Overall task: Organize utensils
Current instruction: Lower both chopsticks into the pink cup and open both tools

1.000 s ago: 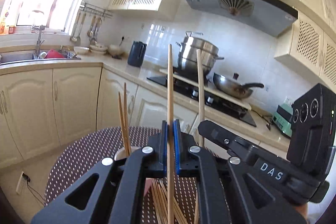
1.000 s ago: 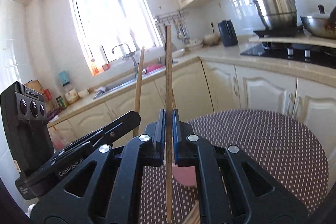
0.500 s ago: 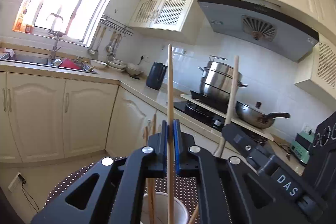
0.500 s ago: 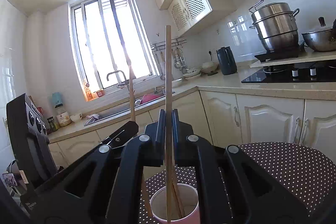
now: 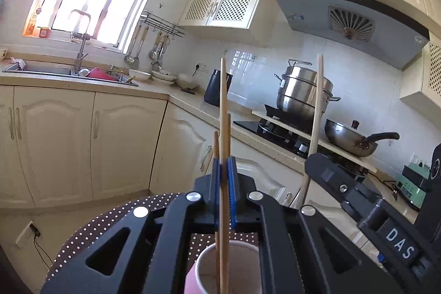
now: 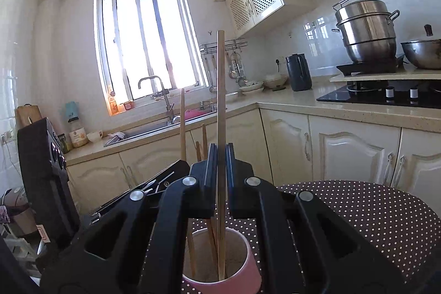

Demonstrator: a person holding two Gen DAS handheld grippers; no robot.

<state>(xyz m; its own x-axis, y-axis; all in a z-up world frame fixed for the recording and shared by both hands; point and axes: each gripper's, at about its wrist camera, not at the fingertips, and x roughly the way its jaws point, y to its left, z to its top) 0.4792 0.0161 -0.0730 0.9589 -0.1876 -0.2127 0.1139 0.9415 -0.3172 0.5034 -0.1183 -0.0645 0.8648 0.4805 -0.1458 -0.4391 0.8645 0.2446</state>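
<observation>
Holding, in my left gripper [image 5: 224, 170]: one wooden chopstick [image 5: 223, 106], upright, clamped between the blue pads, its lower end inside the pink cup [image 5: 228, 266]. Holding, in my right gripper [image 6: 219, 156]: a second wooden chopstick [image 6: 221, 90], likewise upright and pinched tight between the jaws, its lower end down inside the same cup, seen from this side at [image 6: 220, 263]. Cup: pink outside, pale inside, standing on the round table with the brown, white-dotted cloth [image 6: 372, 214], directly beneath both tools. Further contents of the cup: at least two more chopsticks [image 6: 204, 139] leaning within it, their tips showing just left of my right jaws. My two grippers sit side by side, nearly touching, the body of each visible in the other's view. Background, well apart from the table: cream cabinets [image 5: 55, 145]; sink with tap [image 5: 80, 51] under the bright window; dark kettle [image 6: 299, 72] on the counter; stacked steel steamer pot [image 5: 303, 90] and a wok [image 5: 352, 137] on the hob; range hood [image 5: 350, 21] above.
</observation>
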